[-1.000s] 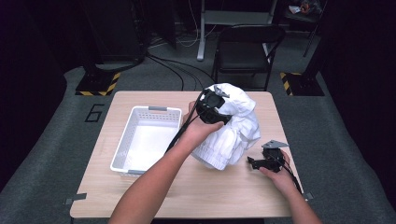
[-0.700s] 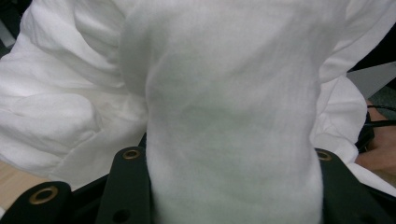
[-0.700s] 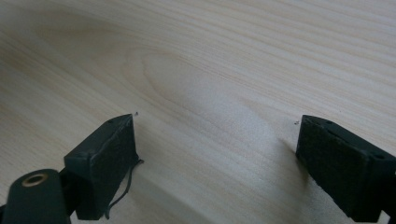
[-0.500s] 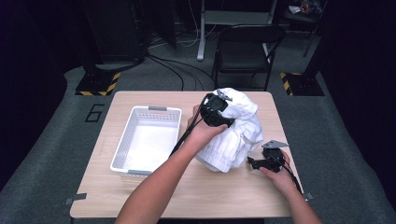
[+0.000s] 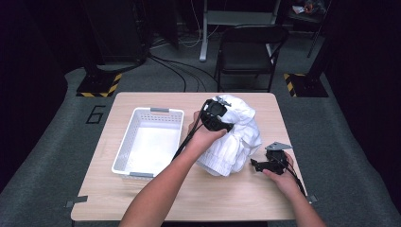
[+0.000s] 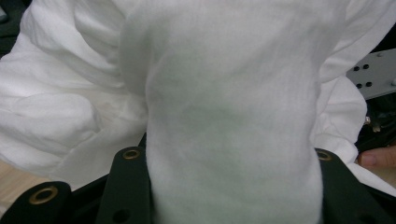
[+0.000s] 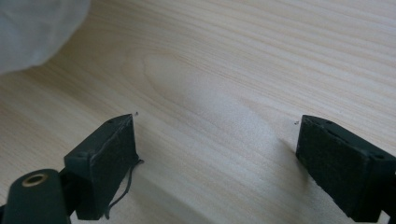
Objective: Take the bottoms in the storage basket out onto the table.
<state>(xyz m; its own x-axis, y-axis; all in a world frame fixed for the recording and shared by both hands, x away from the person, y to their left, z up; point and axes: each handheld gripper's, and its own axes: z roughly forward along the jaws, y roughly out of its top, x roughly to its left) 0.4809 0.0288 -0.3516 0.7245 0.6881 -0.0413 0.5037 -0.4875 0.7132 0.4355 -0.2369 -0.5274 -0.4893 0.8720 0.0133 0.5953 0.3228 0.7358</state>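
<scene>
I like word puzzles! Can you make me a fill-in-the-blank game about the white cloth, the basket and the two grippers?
1. The left gripper is shut on the white ____.
2. The white basket has ____ inside it.
3. The jaws of the right gripper stand ____ above bare wood.
4. In the high view, the cloth lies between the basket and the ____ gripper.

Missing words: cloth; nothing; open; right

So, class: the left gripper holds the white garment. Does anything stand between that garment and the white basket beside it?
Nothing visible does. The white garment sits bunched on the table, clamped in the left gripper. The white basket lies right beside it, open-topped, with bare tabletop between them. The right gripper rests open on the garment's far side.
</scene>
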